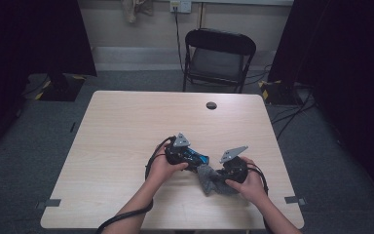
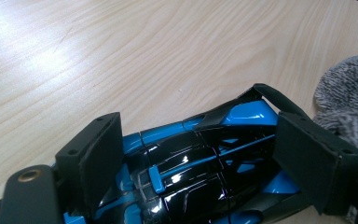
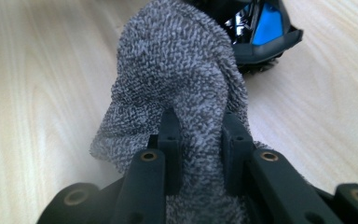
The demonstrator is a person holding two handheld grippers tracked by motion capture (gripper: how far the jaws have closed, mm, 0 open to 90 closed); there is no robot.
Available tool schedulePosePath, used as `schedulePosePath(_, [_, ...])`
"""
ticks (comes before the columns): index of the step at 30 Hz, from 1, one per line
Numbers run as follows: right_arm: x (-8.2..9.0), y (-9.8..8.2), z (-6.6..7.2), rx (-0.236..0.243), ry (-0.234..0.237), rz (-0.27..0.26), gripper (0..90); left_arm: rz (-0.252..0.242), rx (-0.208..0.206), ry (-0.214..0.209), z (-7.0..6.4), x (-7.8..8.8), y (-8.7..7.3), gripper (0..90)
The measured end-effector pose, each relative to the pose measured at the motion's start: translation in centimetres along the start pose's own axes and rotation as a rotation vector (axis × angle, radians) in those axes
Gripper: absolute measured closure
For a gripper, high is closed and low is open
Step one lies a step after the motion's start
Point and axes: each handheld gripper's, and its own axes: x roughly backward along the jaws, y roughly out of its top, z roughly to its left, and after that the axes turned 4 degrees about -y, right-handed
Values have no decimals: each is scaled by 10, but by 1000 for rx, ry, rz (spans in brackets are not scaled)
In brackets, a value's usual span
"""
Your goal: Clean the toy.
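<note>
Wiping looks like the job here: a grey cloth (image 3: 177, 70) is bunched up and clenched between the jaws of the right hand-held gripper (image 3: 198, 140), while the left hand-held gripper (image 2: 196, 158) grasps a blue and black toy car (image 2: 200, 158) across its body, one pad on each flank. The car sits on the bench (image 1: 126, 126), near the front edge and a little right of centre, and the cloth lies just to its right, touching or nearly touching the car's end.

To do this step well, I would keep the left grip firm and still so the car cannot skid on the smooth wood, and bring the free fold of cloth, not the jaw tips, onto the glossy shell. Short strokes along the body panels should work better than a push across them, which would shove the car out of the left pads. The cloth is held low in its bunch, so a fair lobe stands clear ahead of the jaws; that soft part ought to lead. Pressing too hard risks the hard jaw tips scraping the paint.

In the high view both forearms come in from the near edge and converge. The left hand (image 1: 163, 168) wraps its gripper from the left side, pointing it rightward at the car. The right hand (image 1: 251, 185) angles its gripper inward and leftward, low over the bench, with the cloth trailing on the wood below it.
</note>
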Motion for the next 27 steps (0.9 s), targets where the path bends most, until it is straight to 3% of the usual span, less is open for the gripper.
schedulePosePath(10, [-6, 7, -8, -38, -31, 6, 746, -4, -3, 3, -1, 0, 0, 173])
schedulePosePath(27, [-5, 7, -17, -61, -68, 8, 747, -14, -7, 8, -1, 1, -2, 177])
